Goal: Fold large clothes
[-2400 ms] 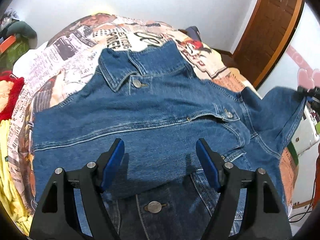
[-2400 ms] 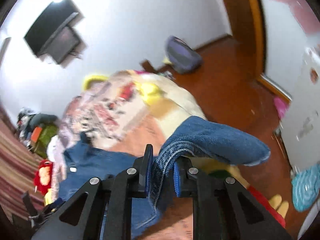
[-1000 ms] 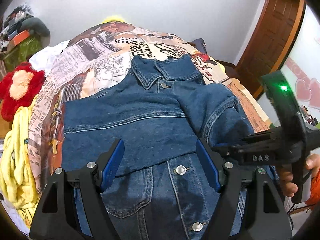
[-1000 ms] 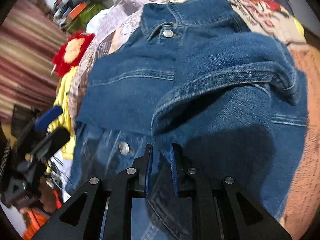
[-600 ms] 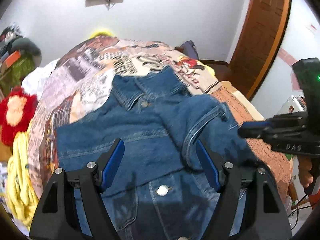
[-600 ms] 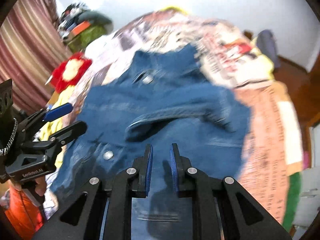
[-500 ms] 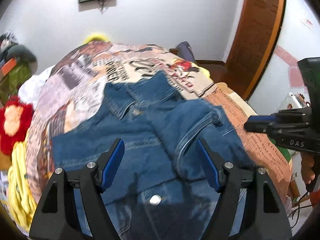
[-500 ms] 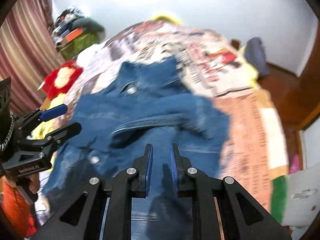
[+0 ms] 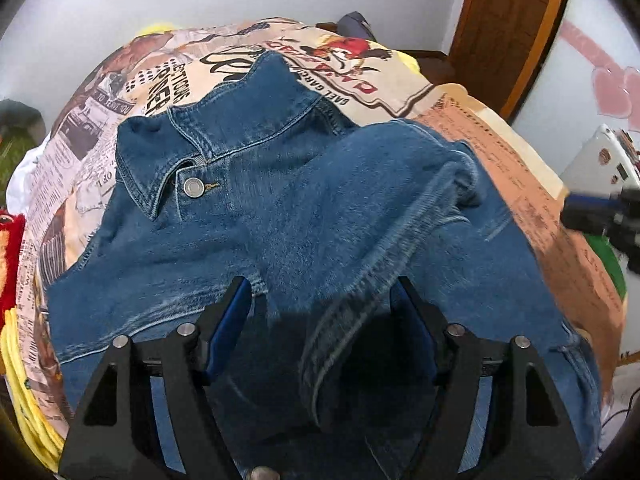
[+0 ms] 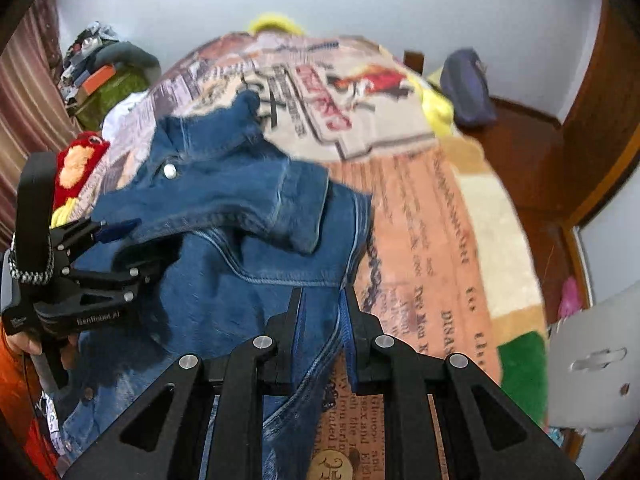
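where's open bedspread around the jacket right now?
Free: the orange printed strip of bedspread between the denim jacket and the bed's door-side edge, and the newsprint area beyond the collar. Crowded: the red plush toy and yellow cloth side.

Newspaper-print bedspread, red plush toy, wooden door, striped curtain.
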Action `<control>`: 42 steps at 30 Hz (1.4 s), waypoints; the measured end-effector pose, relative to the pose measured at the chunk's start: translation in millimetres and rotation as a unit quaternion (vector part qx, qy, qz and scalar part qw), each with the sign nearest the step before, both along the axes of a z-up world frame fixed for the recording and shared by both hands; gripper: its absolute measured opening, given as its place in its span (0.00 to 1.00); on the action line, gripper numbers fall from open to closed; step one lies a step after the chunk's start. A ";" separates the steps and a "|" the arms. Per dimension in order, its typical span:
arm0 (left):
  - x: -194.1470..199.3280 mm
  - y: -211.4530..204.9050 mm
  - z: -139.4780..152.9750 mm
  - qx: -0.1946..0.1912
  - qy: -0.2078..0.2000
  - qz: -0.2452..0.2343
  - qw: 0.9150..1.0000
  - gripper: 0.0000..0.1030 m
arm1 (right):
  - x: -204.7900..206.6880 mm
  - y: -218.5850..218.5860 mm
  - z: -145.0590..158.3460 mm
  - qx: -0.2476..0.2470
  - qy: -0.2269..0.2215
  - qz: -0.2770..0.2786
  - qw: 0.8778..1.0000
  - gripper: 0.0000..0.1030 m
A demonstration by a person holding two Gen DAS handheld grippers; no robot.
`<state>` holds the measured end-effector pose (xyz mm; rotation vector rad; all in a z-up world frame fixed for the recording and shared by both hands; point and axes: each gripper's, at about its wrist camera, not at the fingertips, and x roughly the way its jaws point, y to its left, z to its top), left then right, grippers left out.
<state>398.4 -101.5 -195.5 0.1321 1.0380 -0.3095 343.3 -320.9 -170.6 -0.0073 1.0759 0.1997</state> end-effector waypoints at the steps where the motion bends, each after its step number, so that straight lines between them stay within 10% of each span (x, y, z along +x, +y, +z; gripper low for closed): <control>1: 2.1 0.6 -1.4 -0.001 -0.004 0.004 1.000 0.61 | 2.1 0.8 -7.6 0.002 0.008 0.000 1.000 0.13; 4: 8.7 0.8 -0.3 -0.005 -0.013 0.010 1.000 0.49 | 8.0 4.4 -30.7 0.008 0.038 0.003 0.999 0.13; 7: 11.8 -3.6 6.2 0.021 -0.043 0.008 0.999 0.15 | 11.0 10.5 -48.8 0.011 0.056 0.008 0.998 0.13; 11: 11.2 1.0 26.1 0.022 -0.086 0.009 0.996 0.11 | 9.0 22.1 -56.9 -0.014 0.049 0.020 0.998 0.13; 20: -6.9 68.4 77.8 -0.012 -0.145 0.064 0.987 0.10 | -1.2 43.7 -55.1 -0.060 0.007 0.066 0.996 0.13; 31: -44.4 146.7 2.9 -0.020 -0.053 0.145 0.988 0.48 | 4.9 45.5 -57.7 -0.034 0.026 0.063 0.997 0.13; 42: -77.0 233.5 -44.0 0.000 -0.004 0.274 0.962 0.45 | 4.6 53.4 -61.2 -0.059 0.026 0.063 0.996 0.13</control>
